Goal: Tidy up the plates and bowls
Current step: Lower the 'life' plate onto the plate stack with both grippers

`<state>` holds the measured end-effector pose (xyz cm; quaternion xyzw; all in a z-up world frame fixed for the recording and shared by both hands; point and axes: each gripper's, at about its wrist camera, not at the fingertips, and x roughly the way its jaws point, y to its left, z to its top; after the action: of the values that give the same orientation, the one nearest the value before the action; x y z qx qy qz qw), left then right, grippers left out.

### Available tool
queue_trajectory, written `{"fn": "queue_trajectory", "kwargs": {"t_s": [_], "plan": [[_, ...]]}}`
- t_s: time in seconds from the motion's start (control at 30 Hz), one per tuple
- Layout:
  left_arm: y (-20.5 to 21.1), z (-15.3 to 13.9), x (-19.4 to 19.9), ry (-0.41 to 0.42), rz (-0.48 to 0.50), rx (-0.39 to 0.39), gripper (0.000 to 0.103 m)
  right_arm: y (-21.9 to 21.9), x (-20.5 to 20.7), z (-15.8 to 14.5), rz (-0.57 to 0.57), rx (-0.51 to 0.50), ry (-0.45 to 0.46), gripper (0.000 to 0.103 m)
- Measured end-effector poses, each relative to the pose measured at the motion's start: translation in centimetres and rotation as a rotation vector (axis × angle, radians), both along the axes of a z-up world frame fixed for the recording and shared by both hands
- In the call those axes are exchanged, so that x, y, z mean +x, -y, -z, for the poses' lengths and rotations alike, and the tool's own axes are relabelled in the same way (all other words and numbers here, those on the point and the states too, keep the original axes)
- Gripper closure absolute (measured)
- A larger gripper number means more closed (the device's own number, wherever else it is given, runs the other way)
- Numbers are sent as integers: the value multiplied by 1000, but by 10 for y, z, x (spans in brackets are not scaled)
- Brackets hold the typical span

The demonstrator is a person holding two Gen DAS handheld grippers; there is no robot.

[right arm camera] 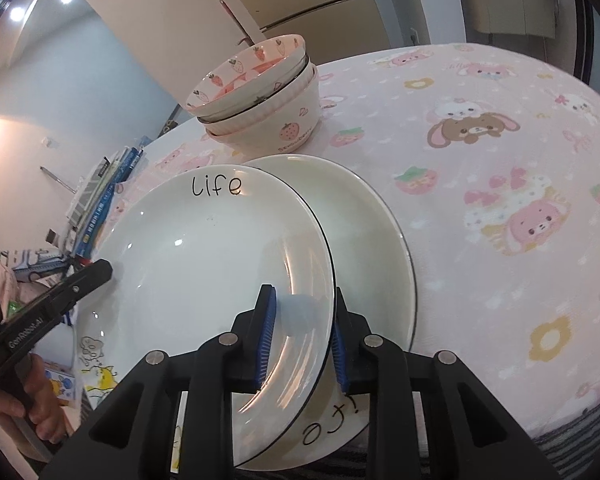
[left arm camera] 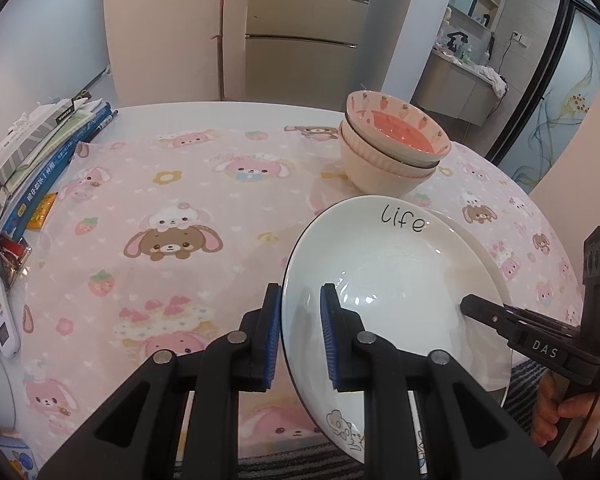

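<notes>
Between both claws' pads, tilted plate (left arm camera: 396,280).

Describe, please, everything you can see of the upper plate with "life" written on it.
The upper plate is round, white and glossy, apparently ceramic, with a thin dark rim line, handwritten "life" near its far edge and small cartoon drawings near its near edge. It is tilted, overlapping a second plate beneath it. The left gripper and right gripper each straddle its rim on opposite sides.

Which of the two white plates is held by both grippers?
The upper plate marked "life", tilted; both grippers straddle its rim. The other plate lies beneath, partly covered.
</notes>
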<state>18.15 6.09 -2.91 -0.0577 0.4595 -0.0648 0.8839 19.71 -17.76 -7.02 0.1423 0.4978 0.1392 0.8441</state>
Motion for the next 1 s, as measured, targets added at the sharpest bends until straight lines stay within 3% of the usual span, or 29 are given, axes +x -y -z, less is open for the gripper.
{"fn": "queue_trajectory", "kwargs": {"t_s": [0.4, 0.8, 1.0], "plan": [[9, 2, -2, 9, 31, 31, 86, -3, -7, -9, -65, -195, 80, 76], [12, 11, -3, 4, 38, 48, 96, -4, -15, -17, -79, -269, 126, 76], [21, 15, -2, 17, 41, 76, 95, 8, -11, -23, -73, -224, 120, 77]]}}
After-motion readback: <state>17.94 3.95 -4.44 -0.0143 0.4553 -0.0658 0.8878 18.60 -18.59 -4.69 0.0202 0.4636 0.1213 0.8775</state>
